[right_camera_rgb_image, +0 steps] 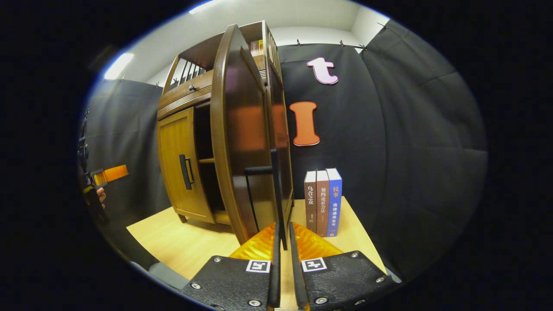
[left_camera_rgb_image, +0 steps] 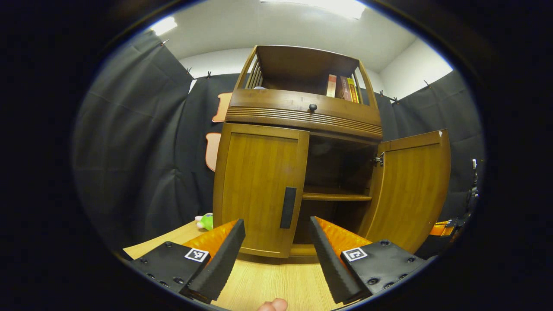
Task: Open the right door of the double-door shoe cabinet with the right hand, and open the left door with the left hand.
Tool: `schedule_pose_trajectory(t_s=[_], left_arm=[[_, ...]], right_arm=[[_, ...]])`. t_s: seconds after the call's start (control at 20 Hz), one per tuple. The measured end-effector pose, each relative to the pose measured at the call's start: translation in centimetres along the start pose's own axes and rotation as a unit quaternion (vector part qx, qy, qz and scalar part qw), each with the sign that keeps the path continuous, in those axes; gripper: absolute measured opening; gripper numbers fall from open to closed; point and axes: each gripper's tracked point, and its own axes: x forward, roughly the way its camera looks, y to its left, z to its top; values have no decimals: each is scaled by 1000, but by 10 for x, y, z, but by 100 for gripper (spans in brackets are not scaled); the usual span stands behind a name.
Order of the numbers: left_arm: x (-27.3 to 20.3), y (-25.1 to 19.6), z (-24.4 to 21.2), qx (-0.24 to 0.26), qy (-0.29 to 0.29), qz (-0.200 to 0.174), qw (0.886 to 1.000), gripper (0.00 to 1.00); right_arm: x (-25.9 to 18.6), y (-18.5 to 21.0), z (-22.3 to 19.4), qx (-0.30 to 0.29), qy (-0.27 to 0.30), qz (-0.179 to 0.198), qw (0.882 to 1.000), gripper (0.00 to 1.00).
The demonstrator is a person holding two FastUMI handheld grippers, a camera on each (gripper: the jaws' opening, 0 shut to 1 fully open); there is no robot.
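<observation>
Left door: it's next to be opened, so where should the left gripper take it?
Grip the dark vertical handle on the shut left door, near its inner edge. Come straight from the front, one finger on each side; the left gripper is open, facing it.

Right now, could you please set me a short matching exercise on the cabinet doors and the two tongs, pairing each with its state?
Things:
1. right door
2. left door
3. left tongs
4. right tongs

States:
A. open, in front of the left door's handle, holding nothing
B. swung open
C. shut on the right door's handle
D. closed

Pairs: 1-B, 2-D, 3-A, 4-C
</observation>
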Motion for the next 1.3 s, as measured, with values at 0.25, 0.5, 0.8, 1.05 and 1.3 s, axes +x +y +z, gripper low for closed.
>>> schedule_pose_trajectory(t_s=[0.25,0.5,0.8,1.05,1.3], left_arm=[[14,5,-6,11,6,2,1000,94],[21,7,-9,14,11,1,1000,96],[20,8,-5,26,3,7,1000,96],[17,13,-2,40,0,17,999,94],[16,11,-3,32,1,10,999,95]], right_arm=[[-29,23,13,3,-13,-16,1000,12],[-42,86,50,-16,-48,23,998,12],[-14,124,64,-18,-67,32,997,12],[0,125,56,-8,-55,19,998,31],[3,120,55,14,-55,8,998,80]])
